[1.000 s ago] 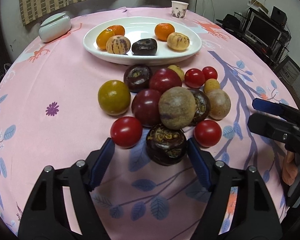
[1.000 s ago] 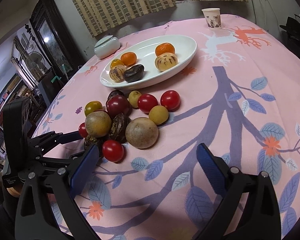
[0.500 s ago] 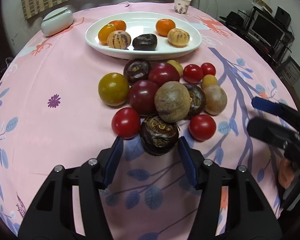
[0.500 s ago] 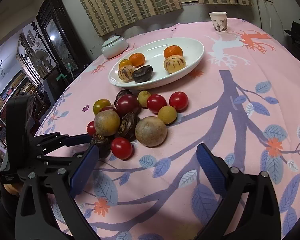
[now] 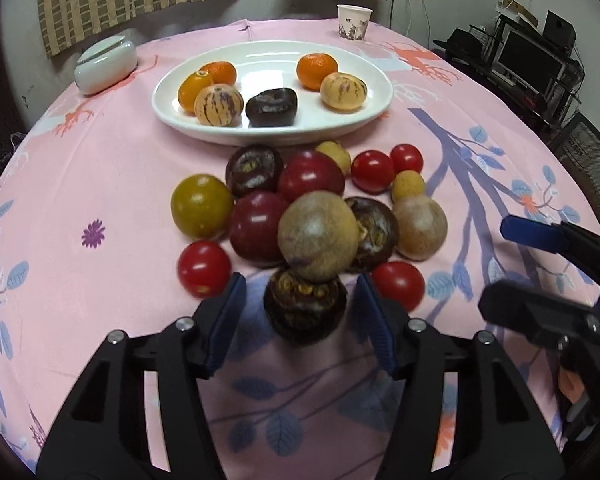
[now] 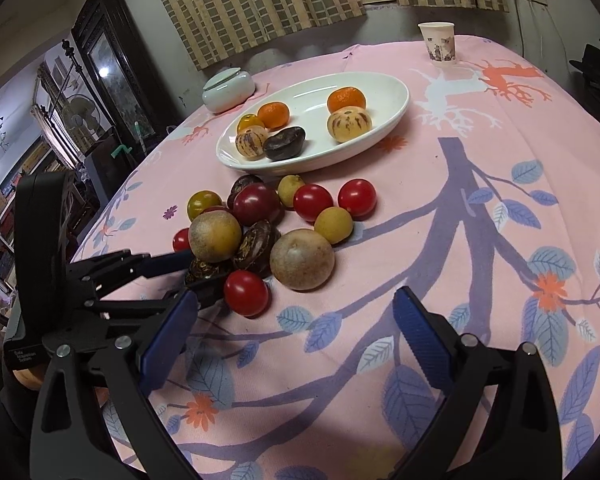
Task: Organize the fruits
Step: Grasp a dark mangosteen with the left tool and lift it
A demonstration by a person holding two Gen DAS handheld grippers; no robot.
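Now my left hand-held gripper [image 5: 300, 308] has just been closing around a dark purple mangosteen [image 5: 305, 309], round, wrinkled, with a yellowish crusty crown; whether the pads already press it I cannot tell. It sits on the pink bench [image 5: 100, 184] at the near edge of the fruit pile, just under a brown russet fruit [image 5: 318, 236]. My right hand-held gripper [image 6: 296, 344] hangs released over bare cloth.

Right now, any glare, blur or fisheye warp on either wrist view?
Left wrist view: sharp; glare streaks on the white oval plate, highlights on the glossy dark red round fruit; edges bend and vignette black. Right wrist view: blown-out window at top, bright lamp at far left, pink floral tablecloth bulges; no motion blur.
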